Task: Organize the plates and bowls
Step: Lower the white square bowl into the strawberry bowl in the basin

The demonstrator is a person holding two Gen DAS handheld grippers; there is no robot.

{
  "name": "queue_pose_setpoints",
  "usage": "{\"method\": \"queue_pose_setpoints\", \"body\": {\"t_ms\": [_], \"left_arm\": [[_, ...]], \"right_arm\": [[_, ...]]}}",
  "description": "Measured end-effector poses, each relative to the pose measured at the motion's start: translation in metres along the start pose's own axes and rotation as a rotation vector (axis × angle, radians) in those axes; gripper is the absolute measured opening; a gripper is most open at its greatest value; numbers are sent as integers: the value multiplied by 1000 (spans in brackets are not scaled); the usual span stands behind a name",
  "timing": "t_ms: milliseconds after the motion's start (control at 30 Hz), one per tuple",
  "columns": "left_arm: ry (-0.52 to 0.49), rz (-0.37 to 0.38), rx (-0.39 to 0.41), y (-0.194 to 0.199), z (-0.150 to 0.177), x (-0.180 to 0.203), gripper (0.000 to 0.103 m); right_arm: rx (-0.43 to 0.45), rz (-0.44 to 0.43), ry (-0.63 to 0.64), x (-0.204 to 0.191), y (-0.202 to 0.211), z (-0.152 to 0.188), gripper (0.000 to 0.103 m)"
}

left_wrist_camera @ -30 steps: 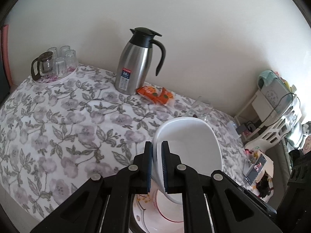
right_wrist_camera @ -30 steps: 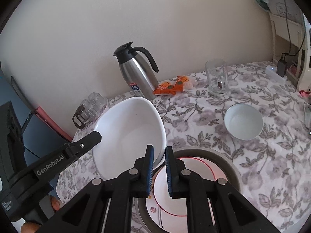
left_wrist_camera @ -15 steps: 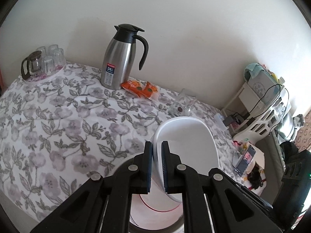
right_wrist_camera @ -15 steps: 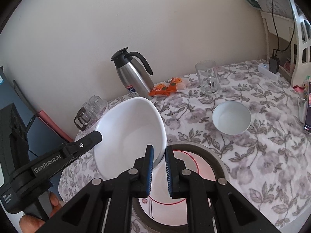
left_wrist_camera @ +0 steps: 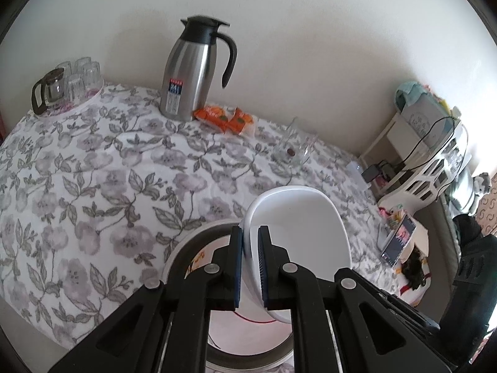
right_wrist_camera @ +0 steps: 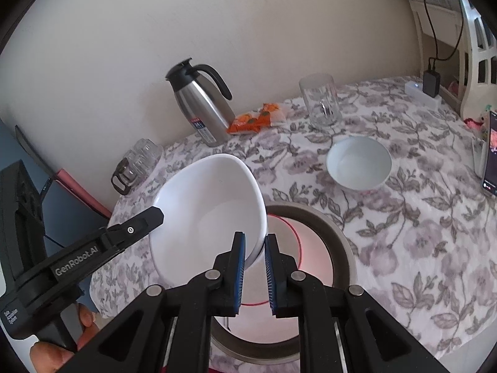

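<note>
A large white bowl (left_wrist_camera: 298, 233) hangs tilted over a stack of plates, held from both sides. My left gripper (left_wrist_camera: 250, 233) is shut on its rim. On the opposite rim my right gripper (right_wrist_camera: 254, 239) is shut too, the bowl (right_wrist_camera: 211, 205) filling the left of that view. The left gripper's finger (right_wrist_camera: 136, 228) shows against the bowl's far edge. Underneath sits a grey-rimmed plate (right_wrist_camera: 338, 248) with a white, red-ringed plate (right_wrist_camera: 310, 258) in it. The grey plate (left_wrist_camera: 180, 248) also shows in the left wrist view. A small white bowl (right_wrist_camera: 358, 163) stands alone further right.
On the floral tablecloth (left_wrist_camera: 93, 180) stand a steel jug (left_wrist_camera: 189, 71), orange snack packs (left_wrist_camera: 226, 119), a glass tumbler (right_wrist_camera: 321, 101) and a tray of glasses with a glass pot (left_wrist_camera: 65, 87). A phone (right_wrist_camera: 490, 155) lies near the right edge. A white shelf (left_wrist_camera: 435, 161) stands beyond the table.
Both grippers have carried the large bowl lower and closer over the plate stack, and more of the grey plate now shows under it. Both grips look unchanged.
</note>
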State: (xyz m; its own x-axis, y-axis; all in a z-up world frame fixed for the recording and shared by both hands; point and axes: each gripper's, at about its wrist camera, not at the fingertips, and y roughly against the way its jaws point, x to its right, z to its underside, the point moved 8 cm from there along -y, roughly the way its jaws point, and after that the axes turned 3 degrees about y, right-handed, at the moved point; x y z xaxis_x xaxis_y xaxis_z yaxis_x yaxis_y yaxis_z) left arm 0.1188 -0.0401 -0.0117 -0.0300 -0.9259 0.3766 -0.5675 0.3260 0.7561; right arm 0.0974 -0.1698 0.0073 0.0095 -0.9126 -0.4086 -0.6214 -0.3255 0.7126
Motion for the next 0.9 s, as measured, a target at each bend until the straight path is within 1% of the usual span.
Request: {"method": "queue_pose_setpoints", "body": {"t_ms": [100, 267, 600, 900], "left_arm": [[-4, -11, -21, -6, 5, 0, 9], [-10, -23, -29, -8, 9, -1, 9], [9, -44, -82, -24, 16, -10, 9], [25, -49, -129, -37, 22, -16, 9]], "right_arm": [[-20, 7, -8, 5, -4, 3, 14], [-41, 11, -13, 7, -9, 6, 14], [-87, 24, -11, 9, -22, 14, 15], [-109, 38, -18, 15, -30, 18, 15]]}}
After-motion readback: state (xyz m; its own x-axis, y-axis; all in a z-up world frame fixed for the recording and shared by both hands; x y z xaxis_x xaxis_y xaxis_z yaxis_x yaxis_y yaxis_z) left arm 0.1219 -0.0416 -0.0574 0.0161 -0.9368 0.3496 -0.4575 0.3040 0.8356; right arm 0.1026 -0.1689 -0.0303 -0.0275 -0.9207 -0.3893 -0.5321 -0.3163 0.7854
